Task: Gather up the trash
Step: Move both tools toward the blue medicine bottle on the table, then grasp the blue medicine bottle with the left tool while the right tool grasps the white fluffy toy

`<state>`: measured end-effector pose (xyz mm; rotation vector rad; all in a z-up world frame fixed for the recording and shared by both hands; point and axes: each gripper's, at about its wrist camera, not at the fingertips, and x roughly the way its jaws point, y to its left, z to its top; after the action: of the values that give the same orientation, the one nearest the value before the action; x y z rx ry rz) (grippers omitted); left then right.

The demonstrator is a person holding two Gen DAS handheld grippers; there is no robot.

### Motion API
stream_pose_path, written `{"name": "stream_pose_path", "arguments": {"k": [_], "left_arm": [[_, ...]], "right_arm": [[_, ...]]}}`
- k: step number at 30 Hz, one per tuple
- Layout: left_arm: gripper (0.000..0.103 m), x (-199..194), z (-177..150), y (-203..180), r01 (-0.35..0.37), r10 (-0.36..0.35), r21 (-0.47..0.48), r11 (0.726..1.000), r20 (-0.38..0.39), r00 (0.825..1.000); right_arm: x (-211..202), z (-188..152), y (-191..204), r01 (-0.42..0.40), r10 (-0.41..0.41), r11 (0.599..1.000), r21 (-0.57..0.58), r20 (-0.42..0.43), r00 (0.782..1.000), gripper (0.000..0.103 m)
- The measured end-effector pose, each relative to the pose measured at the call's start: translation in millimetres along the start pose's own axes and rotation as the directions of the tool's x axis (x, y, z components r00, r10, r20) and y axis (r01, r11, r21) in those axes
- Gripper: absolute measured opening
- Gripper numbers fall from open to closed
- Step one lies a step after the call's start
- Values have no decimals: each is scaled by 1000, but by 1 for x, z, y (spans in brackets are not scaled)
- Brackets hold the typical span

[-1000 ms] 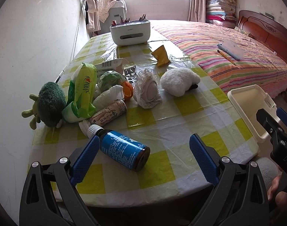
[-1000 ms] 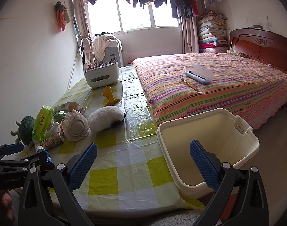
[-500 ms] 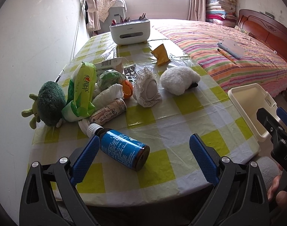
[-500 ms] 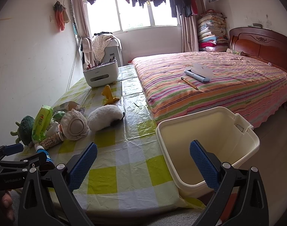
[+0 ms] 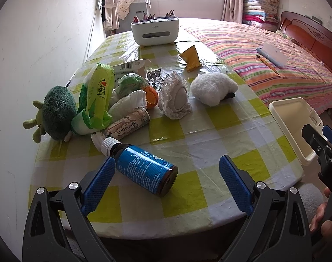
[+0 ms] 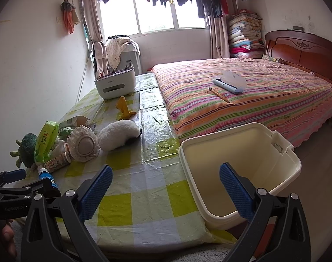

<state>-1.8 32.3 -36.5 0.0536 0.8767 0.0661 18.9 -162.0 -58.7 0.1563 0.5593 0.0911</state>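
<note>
A brown bottle with a blue label [image 5: 144, 169] lies on its side near the table's front edge, just ahead of my open, empty left gripper [image 5: 166, 181]. Behind it sit a paper tube [image 5: 127, 126], a green wrapper [image 5: 97, 100], crumpled tissue [image 5: 126, 106], an orange peel [image 5: 150, 97] and a yellow wrapper [image 5: 191, 57]. My right gripper [image 6: 166, 187] is open and empty, over the table's right edge beside the cream bin [image 6: 240, 163]. The bin also shows in the left wrist view [image 5: 292, 126].
A green plush [image 5: 57, 113], a lace-edged pad [image 5: 174, 100] and a white plush [image 5: 211, 88] lie on the checked table [image 5: 209, 135]. A white organizer box [image 5: 155, 30] stands at the back. The striped bed [image 6: 242, 96] borders the table's right side; a wall borders the left.
My left gripper has risen slightly, so the table items sit a little lower in its view. The right gripper has barely shifted. Nothing was grasped.
</note>
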Motion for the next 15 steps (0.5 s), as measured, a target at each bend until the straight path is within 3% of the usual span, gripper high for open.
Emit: {"name": "stream_pose_path", "arguments": {"k": [15], "left_arm": [[95, 7, 0, 15, -7, 7, -54, 999, -12, 1000]], "right_arm": [[6, 10, 10, -20, 20, 999, -32, -1, 1000, 96]]}}
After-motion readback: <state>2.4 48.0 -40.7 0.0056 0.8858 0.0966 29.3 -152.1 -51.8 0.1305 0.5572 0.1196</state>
